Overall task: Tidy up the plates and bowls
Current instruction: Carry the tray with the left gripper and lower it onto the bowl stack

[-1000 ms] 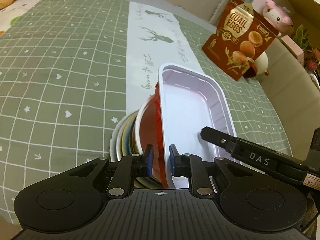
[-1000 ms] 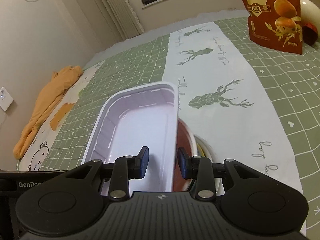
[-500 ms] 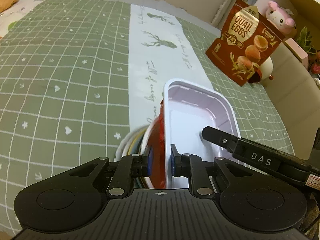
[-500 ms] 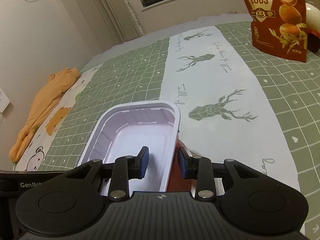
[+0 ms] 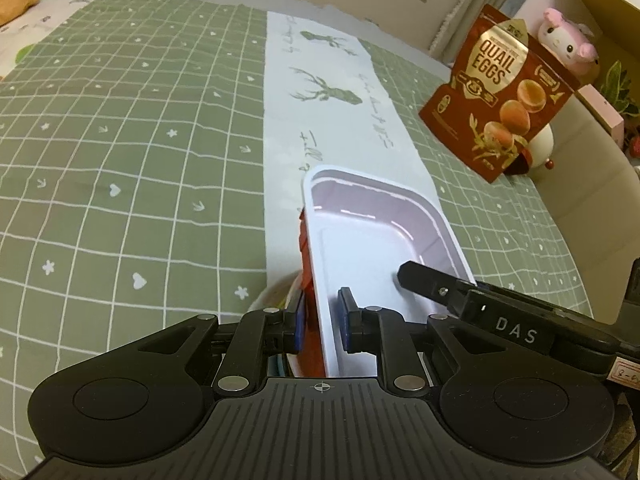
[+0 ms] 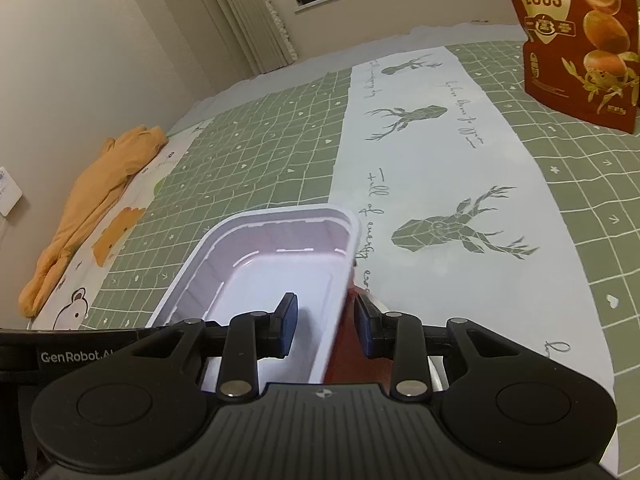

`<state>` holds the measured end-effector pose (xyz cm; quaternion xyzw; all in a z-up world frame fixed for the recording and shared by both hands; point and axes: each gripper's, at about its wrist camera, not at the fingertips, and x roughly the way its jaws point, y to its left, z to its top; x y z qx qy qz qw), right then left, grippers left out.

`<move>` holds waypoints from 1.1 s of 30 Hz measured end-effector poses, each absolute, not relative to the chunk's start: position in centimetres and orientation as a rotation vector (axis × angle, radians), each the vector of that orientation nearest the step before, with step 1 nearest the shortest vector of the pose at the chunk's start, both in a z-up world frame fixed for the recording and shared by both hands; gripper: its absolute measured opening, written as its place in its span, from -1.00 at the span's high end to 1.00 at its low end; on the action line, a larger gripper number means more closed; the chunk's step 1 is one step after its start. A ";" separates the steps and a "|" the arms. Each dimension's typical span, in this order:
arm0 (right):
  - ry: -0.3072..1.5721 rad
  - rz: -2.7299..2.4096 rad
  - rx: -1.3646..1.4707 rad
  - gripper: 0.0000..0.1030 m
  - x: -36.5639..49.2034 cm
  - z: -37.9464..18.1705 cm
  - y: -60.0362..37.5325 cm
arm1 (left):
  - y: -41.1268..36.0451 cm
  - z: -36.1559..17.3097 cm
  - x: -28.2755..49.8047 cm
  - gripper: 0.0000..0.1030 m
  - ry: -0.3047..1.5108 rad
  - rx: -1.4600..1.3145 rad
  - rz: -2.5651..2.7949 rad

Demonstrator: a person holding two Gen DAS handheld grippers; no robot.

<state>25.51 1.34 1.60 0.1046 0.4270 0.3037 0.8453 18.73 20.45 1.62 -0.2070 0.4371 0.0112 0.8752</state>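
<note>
The white tray (image 5: 384, 236) and, seemingly, the red bowl (image 5: 306, 256) have risen.

- My left tongs (image 5: 320, 322) straddle one long wall of the tray (image 5: 372, 232); right tongs (image 6: 325, 322) straddle the opposite long wall, w/ one finger inside the tray, one outside.
- Tray sits in the bowl (image 5: 307, 256), which sits on the plates (image 5: 276, 294) underneath; stack is on the tabletop (image 5: 132, 152), on the runner (image 5: 336, 112) down its middle.
- Snack bag (image 5: 498, 110) stands upright beyond the stack, to its right, off the runner.
- Plush toy (image 5: 566, 38) behind the bag, up by the box (image 5: 596, 12).
- Folded cloth (image 6: 92, 208) far left of the stack, at the tabletop edge near the wall.
</note>
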 end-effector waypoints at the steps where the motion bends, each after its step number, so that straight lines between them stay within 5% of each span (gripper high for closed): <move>1: 0.899 0.635 0.222 0.39 25.3 1.6 1.1 | 20.4 1.6 18.5 0.64 0.914 -0.435 0.021; 33: 0.876 0.616 0.220 0.38 21.3 2.1 -1.1 | 20.5 2.6 15.6 0.63 0.850 -0.482 0.038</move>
